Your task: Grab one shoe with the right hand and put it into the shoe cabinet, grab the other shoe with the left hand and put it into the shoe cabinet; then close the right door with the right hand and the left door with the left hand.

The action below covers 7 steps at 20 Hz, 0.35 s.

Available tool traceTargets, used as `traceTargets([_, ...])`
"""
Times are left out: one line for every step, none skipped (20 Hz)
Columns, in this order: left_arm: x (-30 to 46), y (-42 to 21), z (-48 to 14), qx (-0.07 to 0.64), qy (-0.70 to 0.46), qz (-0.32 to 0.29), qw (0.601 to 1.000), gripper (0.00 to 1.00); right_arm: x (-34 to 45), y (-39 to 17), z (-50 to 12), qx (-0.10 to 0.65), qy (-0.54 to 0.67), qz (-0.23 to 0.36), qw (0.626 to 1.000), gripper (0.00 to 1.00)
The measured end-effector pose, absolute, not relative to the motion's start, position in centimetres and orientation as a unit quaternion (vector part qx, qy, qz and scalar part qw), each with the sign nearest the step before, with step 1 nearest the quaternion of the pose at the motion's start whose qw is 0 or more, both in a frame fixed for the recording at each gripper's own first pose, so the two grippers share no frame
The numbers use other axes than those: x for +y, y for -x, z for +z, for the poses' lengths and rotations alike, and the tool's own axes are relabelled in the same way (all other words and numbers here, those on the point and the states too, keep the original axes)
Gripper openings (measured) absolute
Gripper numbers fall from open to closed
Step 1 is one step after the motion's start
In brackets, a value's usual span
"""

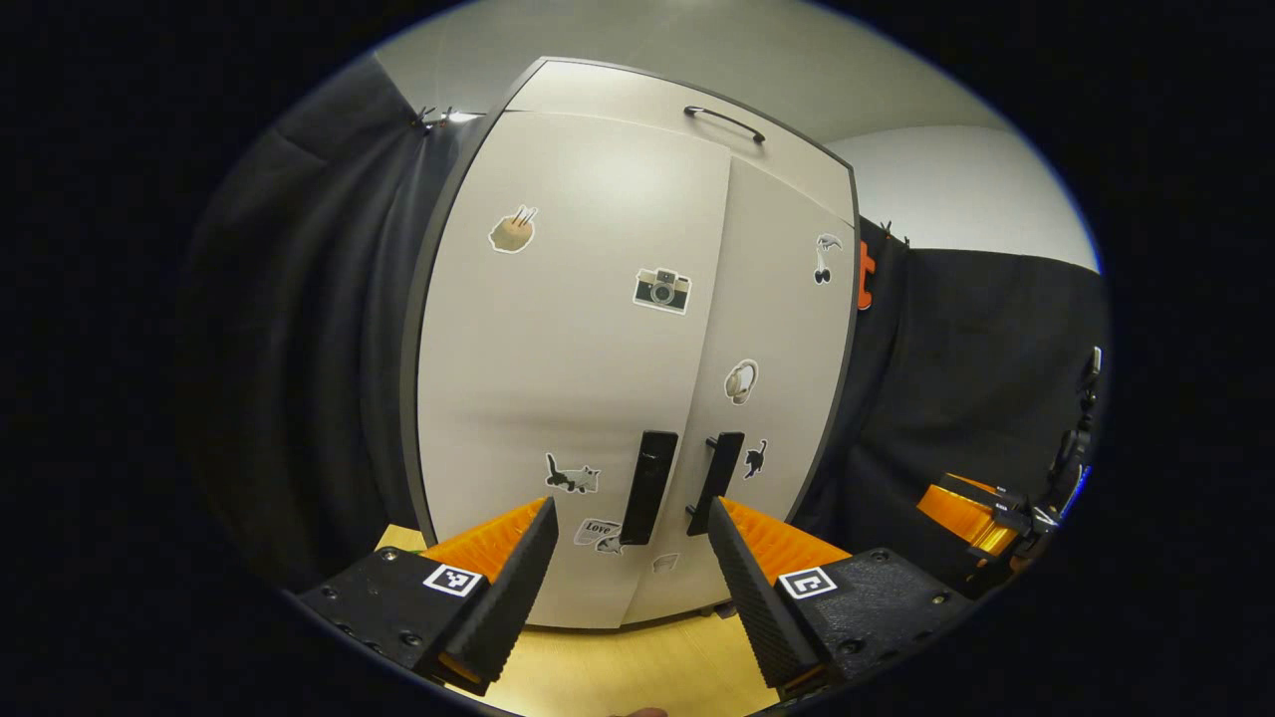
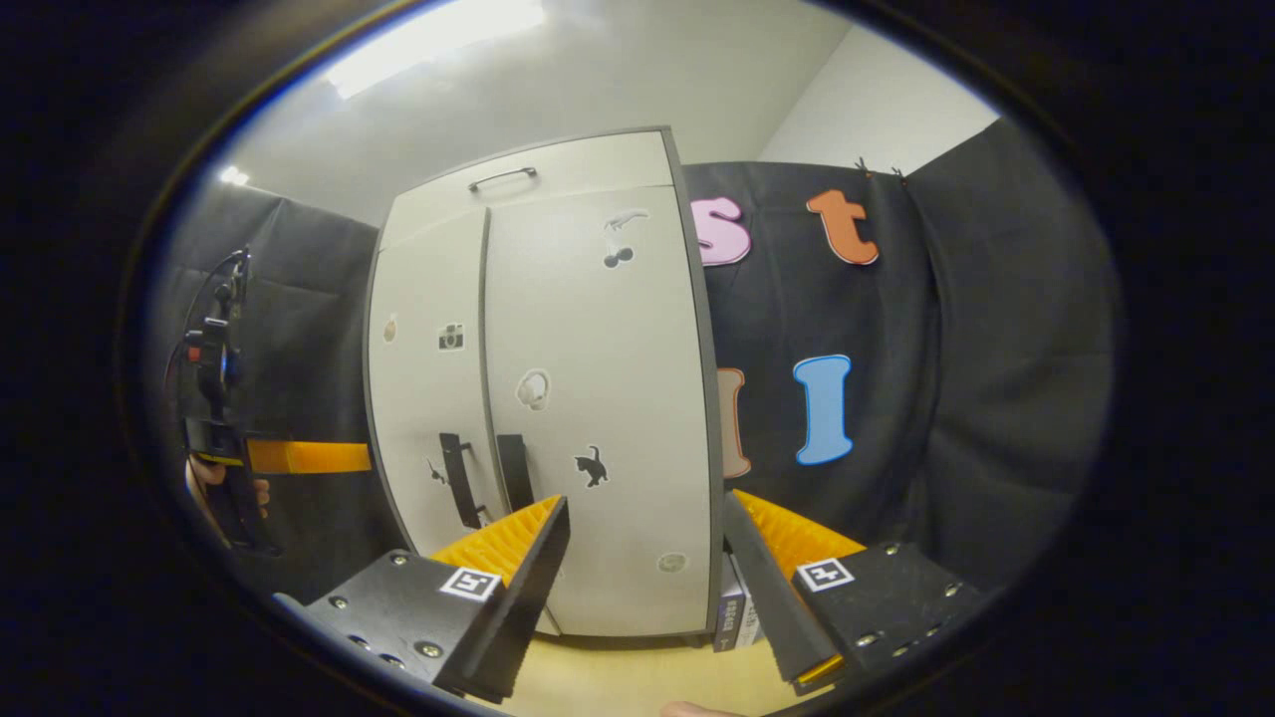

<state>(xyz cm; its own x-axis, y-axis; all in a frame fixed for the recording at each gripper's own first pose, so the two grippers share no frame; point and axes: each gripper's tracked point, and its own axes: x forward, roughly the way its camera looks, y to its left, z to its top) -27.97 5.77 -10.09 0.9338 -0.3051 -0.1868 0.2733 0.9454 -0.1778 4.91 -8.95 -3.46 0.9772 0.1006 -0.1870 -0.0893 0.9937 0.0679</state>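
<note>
Shoe cabinet (image 1: 598,378), doors closed, just beyond spread left gripper (image 1: 628,597) fingers (image 1: 508,588).

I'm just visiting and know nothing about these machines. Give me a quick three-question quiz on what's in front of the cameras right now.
1. True or false: both doors of the shoe cabinet are shut.
2. What stands between the jaws of the left gripper?
A. a shoe
B. nothing; they stand apart
C. a door handle
3. Fill in: in the left gripper view, the sticker nearest the top of the left door handle on the left door shows a ______.

Key: 1 true; 2 B; 3 camera.
</note>
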Motion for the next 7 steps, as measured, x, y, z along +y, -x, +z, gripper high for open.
traceTargets([5.87, 27.95, -10.09, 0.106, 0.075, -0.146, 0.981, 0.93, -8.88, -4.99, -3.54, 0.096, -0.030, 0.049, 0.994, 0.85])
traceTargets([5.82, 27.83, -10.15, 0.106, 0.075, -0.145, 0.981, 0.93, -8.87, -5.04, -3.51, 0.096, -0.029, 0.049, 0.994, 0.85])
traceTargets([5.86, 27.75, -10.16, 0.107, 0.076, -0.145, 0.981, 0.93, -8.89, -5.11, -3.46, 0.095, -0.029, 0.050, 0.994, 0.85])
traceTargets([5.83, 27.71, -10.22, 0.107, 0.076, -0.144, 0.981, 0.92, -8.92, -5.14, -3.45, 0.095, -0.028, 0.051, 0.994, 0.85])
traceTargets([5.86, 27.64, -10.24, 0.108, 0.076, -0.142, 0.981, 0.92, -8.93, -5.16, -3.48, 0.096, -0.027, 0.051, 0.994, 0.85])
traceTargets([5.93, 27.52, -10.25, 0.108, 0.076, -0.141, 0.981, 0.93, -8.91, -5.29, -3.48, 0.096, -0.027, 0.052, 0.994, 0.85])
traceTargets([5.96, 27.45, -10.29, 0.108, 0.075, -0.140, 0.981, 0.93, -8.99, -5.37, -3.57, 0.096, -0.027, 0.053, 0.994, 0.85])
